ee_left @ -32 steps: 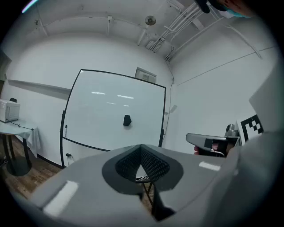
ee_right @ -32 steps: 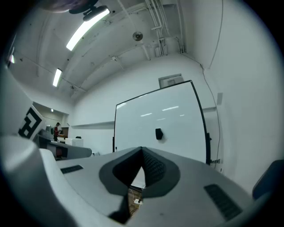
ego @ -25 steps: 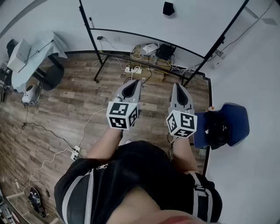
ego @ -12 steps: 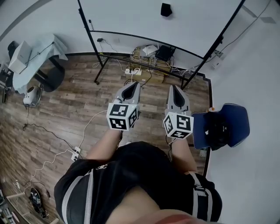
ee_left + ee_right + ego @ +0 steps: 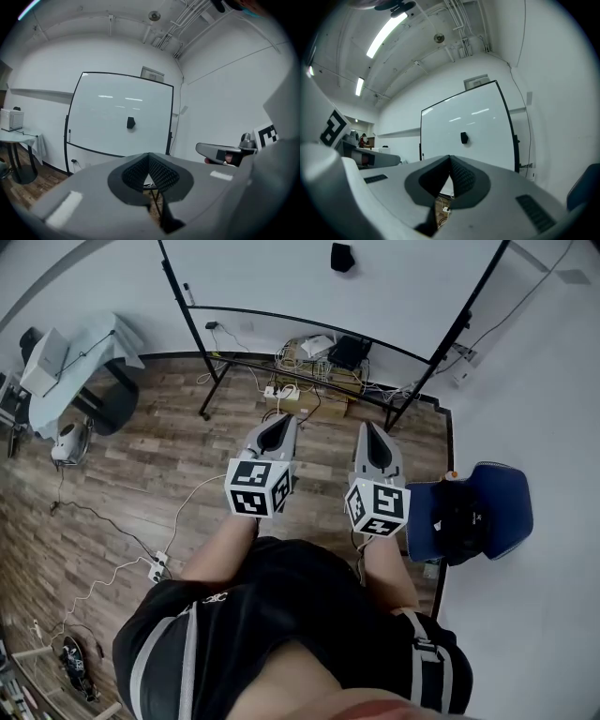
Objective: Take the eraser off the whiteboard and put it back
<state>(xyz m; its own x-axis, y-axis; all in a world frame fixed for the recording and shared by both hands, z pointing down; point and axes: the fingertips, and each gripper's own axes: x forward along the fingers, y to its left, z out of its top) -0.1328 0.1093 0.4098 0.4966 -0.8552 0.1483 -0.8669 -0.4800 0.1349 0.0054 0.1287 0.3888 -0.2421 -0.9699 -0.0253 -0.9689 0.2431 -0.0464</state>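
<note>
A small black eraser [image 5: 342,257] sticks to the white whiteboard [image 5: 262,277] on its black rolling stand at the top of the head view. My left gripper [image 5: 278,424] and right gripper [image 5: 368,428] are held side by side in front of me, well short of the board, pointing at it. Both are shut with nothing in them. In the left gripper view the eraser [image 5: 131,123] sits mid-board beyond the closed left gripper [image 5: 149,156]. The right gripper view shows the eraser [image 5: 464,138] above the closed right gripper [image 5: 450,159].
A blue chair [image 5: 472,513] stands close on my right. Boxes and tangled cables [image 5: 319,362] lie under the board stand. A cloth-covered table [image 5: 80,352] and a black stool [image 5: 108,404] are at the left. A power strip [image 5: 159,568] with cords lies on the wood floor.
Both grippers have shifted a little to the left in the head view, still shut. The board and eraser have slid slightly left and up in that view.
</note>
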